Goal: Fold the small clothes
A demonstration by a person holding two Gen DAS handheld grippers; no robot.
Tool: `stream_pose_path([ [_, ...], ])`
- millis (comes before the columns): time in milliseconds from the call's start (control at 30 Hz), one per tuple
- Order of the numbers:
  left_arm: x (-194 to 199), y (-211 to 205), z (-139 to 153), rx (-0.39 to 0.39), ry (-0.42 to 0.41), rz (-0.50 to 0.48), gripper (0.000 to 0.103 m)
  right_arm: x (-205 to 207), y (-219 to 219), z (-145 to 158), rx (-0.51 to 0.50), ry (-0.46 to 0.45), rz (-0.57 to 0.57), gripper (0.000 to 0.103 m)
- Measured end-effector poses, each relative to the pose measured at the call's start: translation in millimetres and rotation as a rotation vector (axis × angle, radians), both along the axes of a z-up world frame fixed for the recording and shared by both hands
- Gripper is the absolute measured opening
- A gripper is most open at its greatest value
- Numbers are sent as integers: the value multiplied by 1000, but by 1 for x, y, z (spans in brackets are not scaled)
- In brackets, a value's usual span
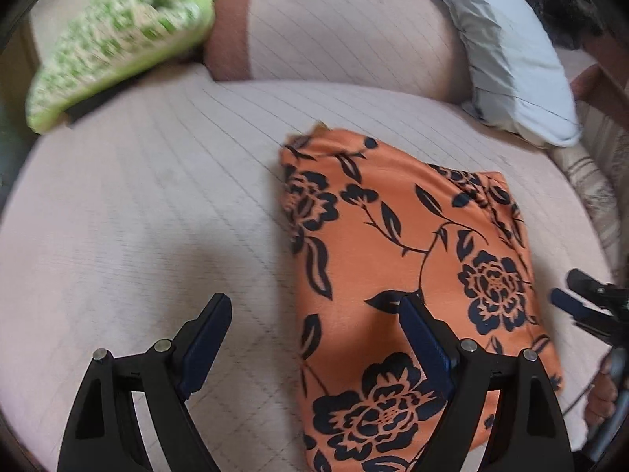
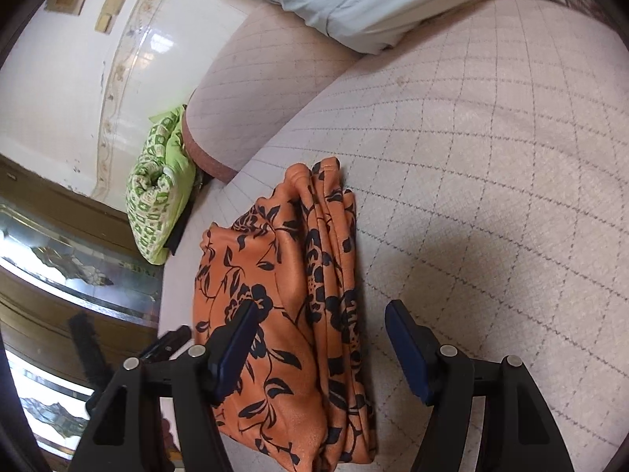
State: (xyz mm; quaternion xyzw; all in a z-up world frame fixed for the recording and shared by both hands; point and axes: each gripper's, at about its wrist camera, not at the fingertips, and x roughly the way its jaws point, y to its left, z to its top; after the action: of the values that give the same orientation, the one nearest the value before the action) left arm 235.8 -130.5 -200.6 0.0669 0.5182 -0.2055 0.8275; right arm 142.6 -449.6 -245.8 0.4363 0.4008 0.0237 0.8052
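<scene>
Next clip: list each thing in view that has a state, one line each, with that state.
Orange black-flowered cloth garment: folded, lying flat on the bed.
Green patterned cloth bundle: bunched up beside the bolster.
Left gripper: open, holding nothing.
Right gripper: open, above the garment's layered edge.

Green cushion [image 1: 118, 43], grey pillow [image 1: 515, 63] (both rumpled)

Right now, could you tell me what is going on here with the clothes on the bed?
A person is folding clothes with a handheld gripper in each hand. An orange flowered garment lies already folded into a long bundle on the quilted bed cover. The left gripper and the right gripper both hang open just above its near end, and neither holds any cloth. A green patterned bundle and a pale blue pillow sit at the far edge, untouched.
</scene>
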Motion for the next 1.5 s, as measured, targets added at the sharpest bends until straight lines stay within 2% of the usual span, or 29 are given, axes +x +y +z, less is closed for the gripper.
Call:
stream_pose_path([
  [200, 11, -1, -9, -94, 72, -130, 87, 15, 8, -16, 34, 42, 59, 71],
  [300, 14, 0, -19, -122, 104, -144, 87, 20, 10, -26, 53, 61, 71, 71],
  [433, 21, -1, -43, -209, 228, -146, 87, 29, 16, -39, 88, 87, 92, 73],
  [533, 25, -1, -57, -275, 292, -129, 87, 33, 20, -42, 109, 61, 94, 76],
  [667, 22, -2, -54, -293, 274, -119, 86, 41, 28, -47, 166, 30, 116, 76],
  [733, 21, -4, -52, -288, 261, -105, 79, 44, 35, -47, 157, 17, 129, 73],
  [833, 15, 0, -45, -281, 227, -86, 62, 47, 49, -47, 140, 24, 149, 55],
  [867, 14, 1, -41, -284, 218, -85, 54, 45, 50, -46, 142, 23, 141, 52],
  [900, 11, 0, -37, -283, 207, -82, 49, 44, 51, -44, 137, 17, 136, 51],
  [1000, 9, 1, -27, -263, 184, -78, 41, 40, 57, -30, 84, -15, 139, 47],
  [1167, -10, 2, 2, -204, 113, -78, 38, 30, 73, -3, 19, -81, 146, 44],
  [1300, -25, 26, 28, -221, 100, -55, 38, 13, 90, 17, 12, -135, 173, 44],
  [1500, -73, 63, 72, -206, 28, -60, 38, -28, 122, 55, 13, -253, 192, 44],
])
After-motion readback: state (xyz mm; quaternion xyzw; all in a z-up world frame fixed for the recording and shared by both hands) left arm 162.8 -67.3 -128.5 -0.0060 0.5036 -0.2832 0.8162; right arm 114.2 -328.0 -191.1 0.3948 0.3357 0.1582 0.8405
